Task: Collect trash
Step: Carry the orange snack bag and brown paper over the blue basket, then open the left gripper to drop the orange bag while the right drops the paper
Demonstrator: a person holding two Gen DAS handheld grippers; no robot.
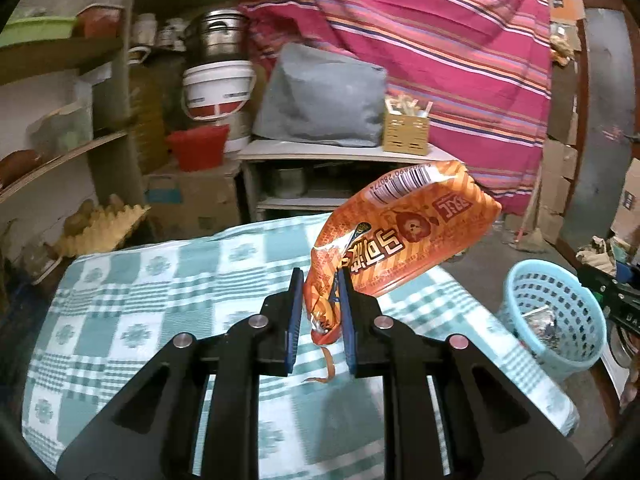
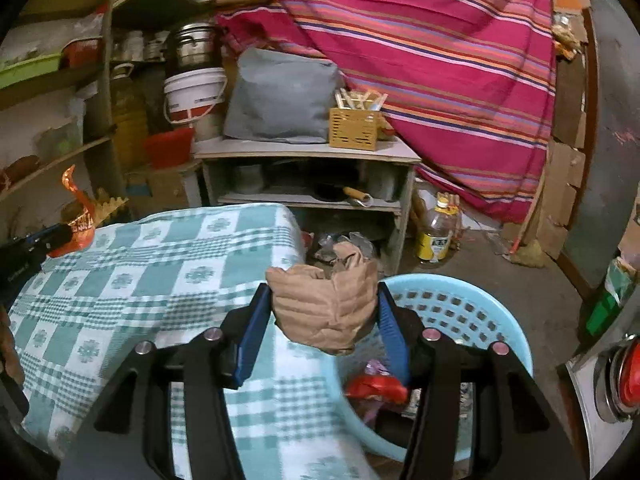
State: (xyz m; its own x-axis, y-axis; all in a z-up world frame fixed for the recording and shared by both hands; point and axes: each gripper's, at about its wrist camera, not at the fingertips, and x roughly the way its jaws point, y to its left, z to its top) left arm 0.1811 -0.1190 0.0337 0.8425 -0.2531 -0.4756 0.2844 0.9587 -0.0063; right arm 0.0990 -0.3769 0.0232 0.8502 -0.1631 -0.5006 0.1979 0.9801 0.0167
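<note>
Two grippers loaded. Left gripper (image 1: 320, 280) clenched on the crumpled end of an orange snack wrapper (image 1: 404, 236), held up over the checked tablecloth (image 1: 160, 300) near the table's right edge. Right gripper (image 2: 320, 300) clamps a crumpled brown paper wad (image 2: 324, 312) right at the table edge, above the blue basket's (image 2: 480, 312) rim. Basket on open floor beside the table, trash inside.

Left gripper (image 1: 320, 280) pinched nearly shut, fingers aimed toward 12 o'clock; right gripper (image 2: 322, 300) half spread, clamped, likewise aimed.
</note>
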